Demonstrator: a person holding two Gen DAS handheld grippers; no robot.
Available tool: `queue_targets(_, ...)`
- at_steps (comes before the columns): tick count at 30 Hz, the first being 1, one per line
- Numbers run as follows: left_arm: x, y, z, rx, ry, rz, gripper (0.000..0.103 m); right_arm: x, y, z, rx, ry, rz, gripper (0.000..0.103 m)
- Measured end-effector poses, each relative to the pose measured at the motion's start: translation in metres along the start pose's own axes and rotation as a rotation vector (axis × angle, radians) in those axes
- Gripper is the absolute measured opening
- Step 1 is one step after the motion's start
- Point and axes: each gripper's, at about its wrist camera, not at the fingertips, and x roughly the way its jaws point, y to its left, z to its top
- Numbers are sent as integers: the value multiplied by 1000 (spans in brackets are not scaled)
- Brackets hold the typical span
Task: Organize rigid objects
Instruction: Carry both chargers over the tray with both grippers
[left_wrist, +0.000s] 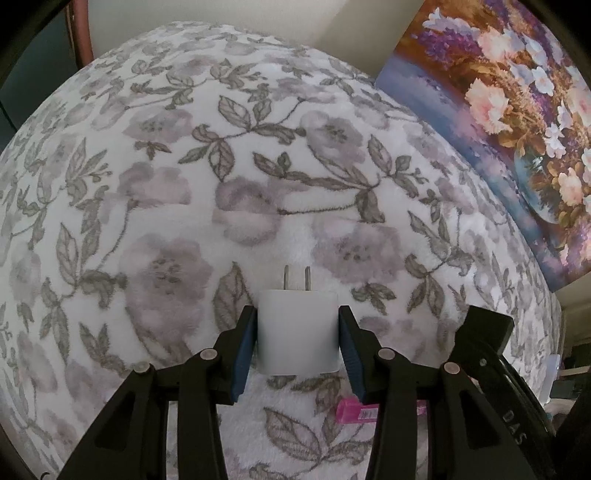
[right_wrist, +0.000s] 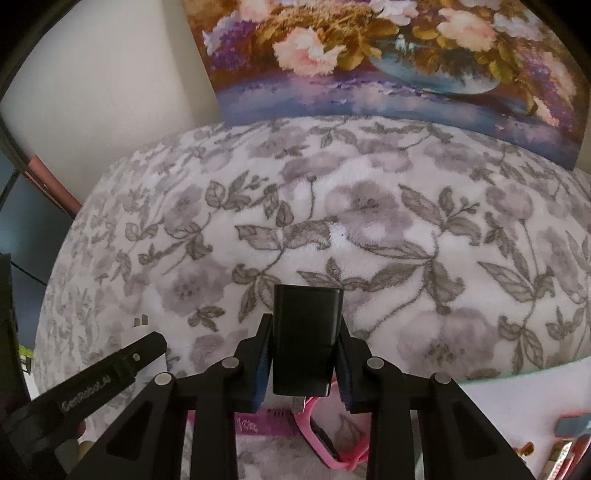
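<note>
Gripping a white charger between the blue pads of the left gripper, jaws narrowed onto its two sides, prongs pointing forward, away from the camera. Held above the floral blanket, roughly over its middle in the left wrist view; contact with the fabric cannot be told. Lying on the blanket under that gripper, partly hidden by the right finger, a pink tube. Leaning at the far right edge of the blanket, a flower painting.

Clamped likewise in the right gripper, a black charger, jaws drawn in against its sides, flat end forward, plug end back toward the camera. Held over the near part of the blanket in the right wrist view. Below and behind it, a pink strap and a magenta packet. Reaching in at lower left of that view, the other gripper's black finger, marked GenRobot.
</note>
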Motion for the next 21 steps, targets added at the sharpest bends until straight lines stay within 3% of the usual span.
queue_targets(11, -57, -6, -16, 10, -69, 3, 45, -70, -4, -18, 38, -93, 50, 32)
queue_targets(21, -106, -37, -65, 117, -133, -10, 45, -141, -26, -51, 86, -144, 30, 32)
